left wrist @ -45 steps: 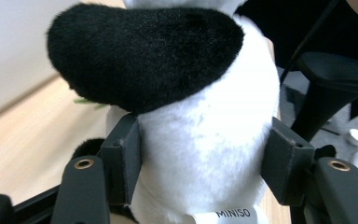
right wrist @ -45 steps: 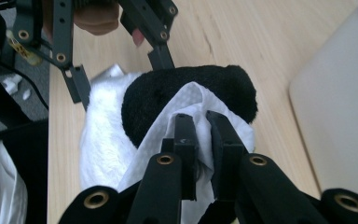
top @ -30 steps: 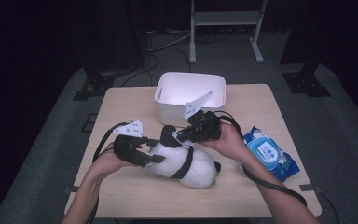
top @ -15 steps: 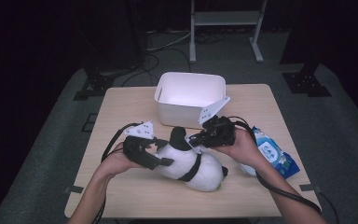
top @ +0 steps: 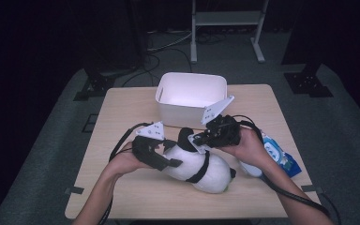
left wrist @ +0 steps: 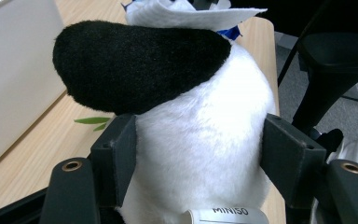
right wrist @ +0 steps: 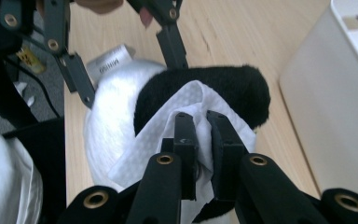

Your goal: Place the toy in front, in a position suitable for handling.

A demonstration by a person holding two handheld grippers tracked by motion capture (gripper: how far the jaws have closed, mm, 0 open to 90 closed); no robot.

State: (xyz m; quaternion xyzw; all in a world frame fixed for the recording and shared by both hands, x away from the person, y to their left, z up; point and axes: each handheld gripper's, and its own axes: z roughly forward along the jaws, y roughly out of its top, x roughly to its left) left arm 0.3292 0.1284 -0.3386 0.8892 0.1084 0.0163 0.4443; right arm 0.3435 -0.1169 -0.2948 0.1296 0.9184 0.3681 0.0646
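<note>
Plush panda (top: 201,165): lies on the table (top: 122,108) just in front of the white bin (top: 191,99), shifted slightly toward the person since half a second ago. Left gripper (top: 166,159): jaws clamped on either side of its white body. Right gripper (top: 198,139): jaws pinched narrow on a white wipe (right wrist: 168,126) pressed against the black ear, now nearer the head; wipes pack (top: 277,157) beside the right hand.

A plush panda (top: 197,166) is lying on the tabletop (top: 122,117) at lower centre of the high view, with a bin (top: 191,99) sitting just above it. A wipes pack (top: 277,157) is lying at the panda's right. The left claw (top: 171,161) is sitting against its left side, the right claw (top: 198,139) at its upper part, pinching a wipe (right wrist: 168,135).
</note>
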